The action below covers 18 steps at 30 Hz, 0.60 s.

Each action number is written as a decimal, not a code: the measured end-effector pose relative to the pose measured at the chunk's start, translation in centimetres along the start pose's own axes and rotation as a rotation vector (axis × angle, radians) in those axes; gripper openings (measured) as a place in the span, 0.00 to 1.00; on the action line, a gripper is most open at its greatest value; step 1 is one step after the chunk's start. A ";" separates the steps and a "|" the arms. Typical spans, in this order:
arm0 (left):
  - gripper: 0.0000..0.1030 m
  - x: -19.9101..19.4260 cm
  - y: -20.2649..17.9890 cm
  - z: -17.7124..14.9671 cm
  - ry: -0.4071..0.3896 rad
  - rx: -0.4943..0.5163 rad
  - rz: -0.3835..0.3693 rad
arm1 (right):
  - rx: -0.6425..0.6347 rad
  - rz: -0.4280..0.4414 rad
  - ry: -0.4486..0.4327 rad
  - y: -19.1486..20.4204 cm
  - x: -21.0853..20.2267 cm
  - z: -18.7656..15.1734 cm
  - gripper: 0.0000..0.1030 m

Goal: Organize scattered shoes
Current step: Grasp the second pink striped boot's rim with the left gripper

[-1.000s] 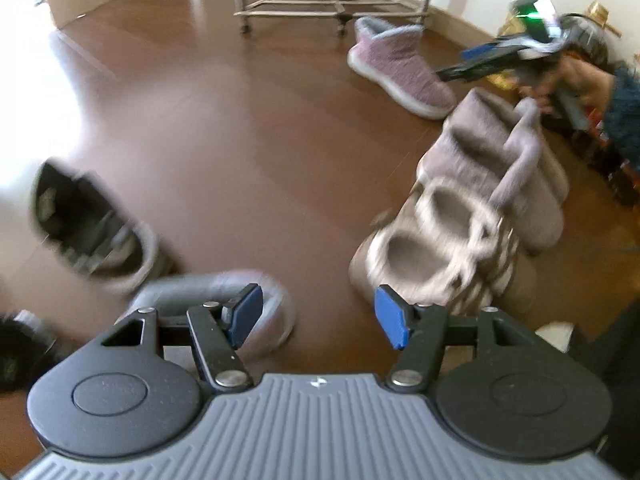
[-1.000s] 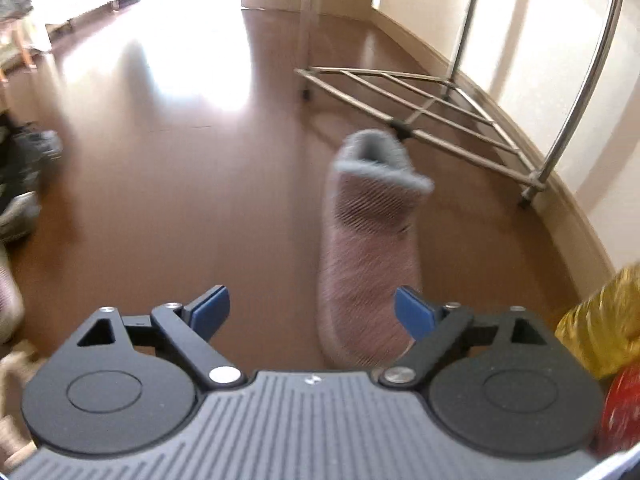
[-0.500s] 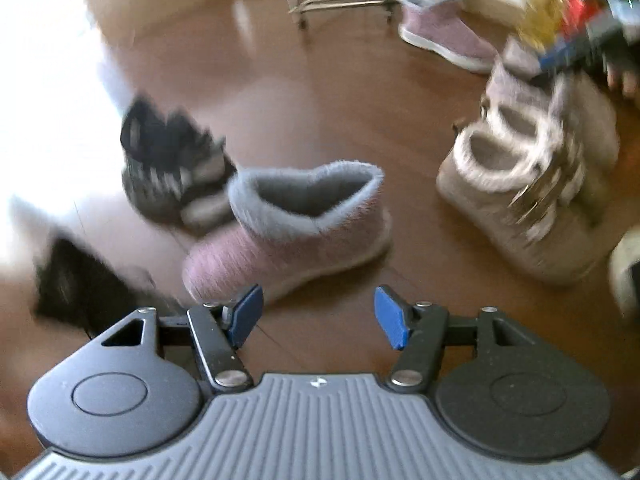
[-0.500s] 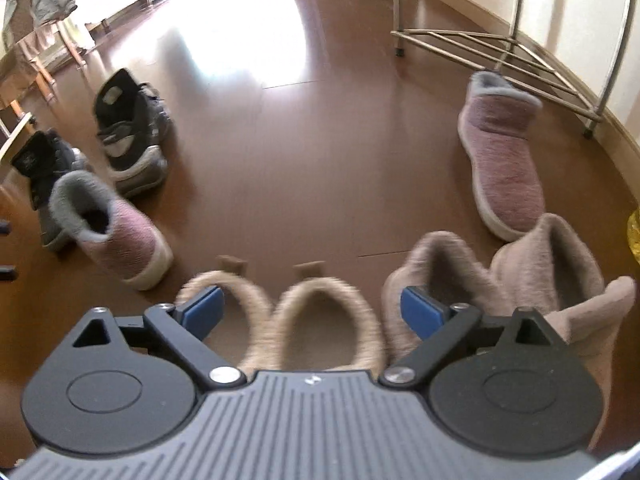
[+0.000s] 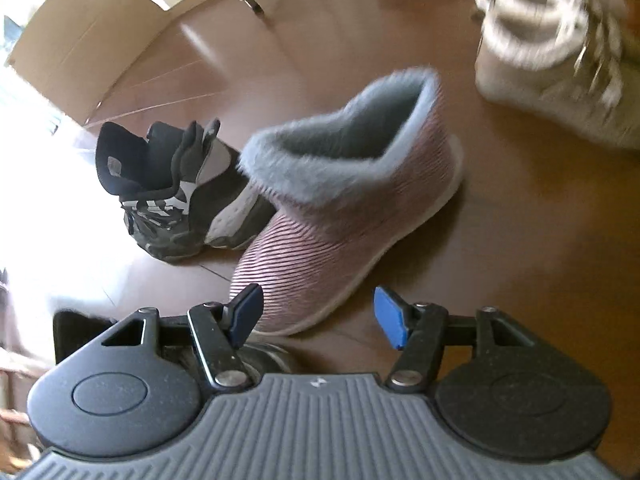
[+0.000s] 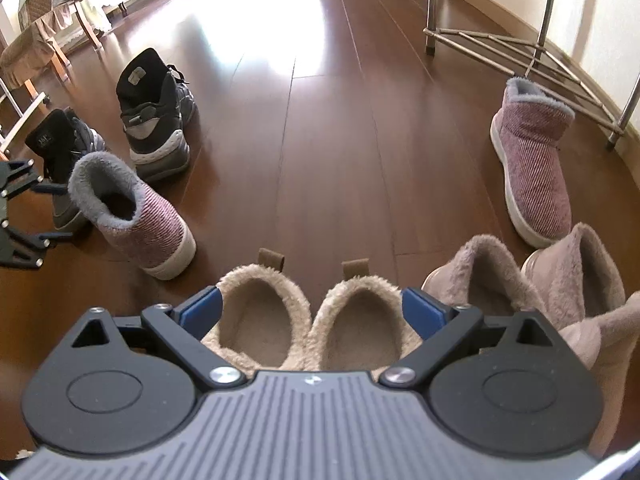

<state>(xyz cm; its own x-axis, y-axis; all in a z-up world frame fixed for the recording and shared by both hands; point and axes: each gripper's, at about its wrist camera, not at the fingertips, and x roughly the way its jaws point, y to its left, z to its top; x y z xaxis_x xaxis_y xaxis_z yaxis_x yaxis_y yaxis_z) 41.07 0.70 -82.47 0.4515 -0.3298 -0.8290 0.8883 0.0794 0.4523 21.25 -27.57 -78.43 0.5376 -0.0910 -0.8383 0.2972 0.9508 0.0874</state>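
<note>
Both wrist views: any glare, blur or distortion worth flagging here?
Left wrist view: the beige boots at top right are motion-smeared, the pink boot slightly soft, the left edge blown out white. Right wrist view: sharp, but window glare washes out the floor at top centre; fisheye bends the metal rack.

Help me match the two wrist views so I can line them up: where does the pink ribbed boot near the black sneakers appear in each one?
Left wrist view: the pink ribbed boot fills the centre, just ahead of the left gripper, grey cuff up.
Right wrist view: it stands at the left, its cuff toward the camera.
Shared landmark: the black and grey sneaker beside it, also seen at upper left.
</note>
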 end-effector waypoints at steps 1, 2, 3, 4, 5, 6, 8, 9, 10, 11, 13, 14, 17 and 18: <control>0.62 1.2 0.3 0.1 0.006 0.026 0.011 | 0.010 -0.006 0.001 -0.3 0.1 0.1 0.93; 0.61 1.8 0.4 0.1 0.008 0.037 0.012 | 0.022 -0.012 0.002 -0.7 0.1 0.1 0.93; 0.57 2.6 0.4 0.1 0.016 0.063 0.015 | 0.041 -0.019 0.006 -1.1 0.1 0.1 0.93; 0.53 4.4 0.0 0.1 0.057 0.139 -0.010 | 0.062 -0.026 0.010 -1.6 0.1 0.0 0.93; 0.52 4.8 -0.3 0.1 0.064 0.166 -0.019 | 0.083 -0.033 0.016 -2.0 0.2 -0.1 0.93; 0.51 5.1 -0.5 0.1 0.070 0.193 -0.028 | 0.103 -0.040 0.025 -2.4 0.2 -0.3 0.93; 0.46 4.8 -0.7 0.1 0.069 0.235 -0.053 | 0.124 -0.045 0.043 -3.1 0.4 -0.6 0.93; 0.44 4.5 -0.4 0.3 0.073 0.199 -0.091 | 0.122 -0.048 0.045 -3.2 0.4 -0.8 0.93; 0.43 4.0 -0.5 0.6 0.071 0.184 -0.123 | 0.115 -0.052 0.046 -3.2 0.4 -0.9 0.93; 0.40 3.4 -0.7 0.9 0.068 0.170 -0.154 | 0.108 -0.056 0.046 -3.2 0.4 -1.0 0.93; 0.37 2.5 -1.5 1.4 0.053 0.163 -0.186 | 0.105 -0.054 0.043 -3.1 0.5 -0.9 0.93; 0.35 1.7 -2.2 1.9 0.039 0.156 -0.216 | 0.108 -0.047 0.040 -3.1 0.5 -0.8 0.93; 0.29 -1.5 -4.6 3.3 0.004 0.045 -0.330 | 0.104 -0.021 0.028 -2.8 0.6 -0.4 0.93; 0.37 -2.1 -5.0 3.4 0.003 0.014 -0.334 | 0.098 -0.017 0.025 -2.6 0.6 -0.4 0.93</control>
<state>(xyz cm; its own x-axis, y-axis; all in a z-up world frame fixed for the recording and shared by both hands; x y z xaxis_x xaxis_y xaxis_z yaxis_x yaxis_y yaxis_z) 35.39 -2.23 -81.86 0.1356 -0.3329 -0.9331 0.9861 -0.0459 0.1597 20.49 -30.02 -79.34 0.5128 -0.0980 -0.8529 0.3821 0.9157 0.1246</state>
